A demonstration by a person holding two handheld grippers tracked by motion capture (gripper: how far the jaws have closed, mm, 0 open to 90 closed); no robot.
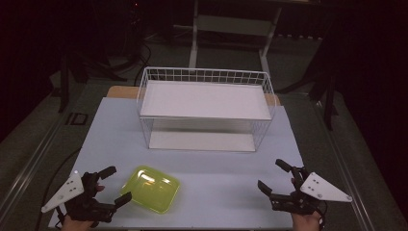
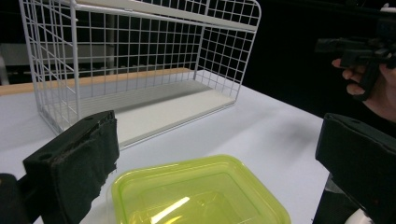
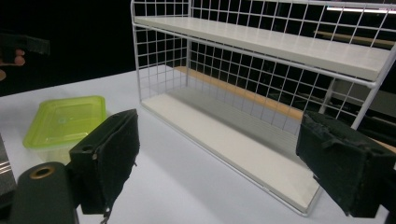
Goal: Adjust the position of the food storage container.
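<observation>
Lidded yellow-green container [image 1: 150,188] on the white surface [image 1: 226,168], just right of the left tool [image 1: 111,186], jaws wide, empty. Right tool [image 1: 274,177] well apart, likewise wide. Long axis diagonal; left hand nearer. Wire rack [image 1: 206,108] beyond.

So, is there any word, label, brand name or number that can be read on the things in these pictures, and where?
None: no readable text on the translucent yellow-green plastic container, the white wire shelf rack, the pale table, or either open black gripper, left and right.
</observation>
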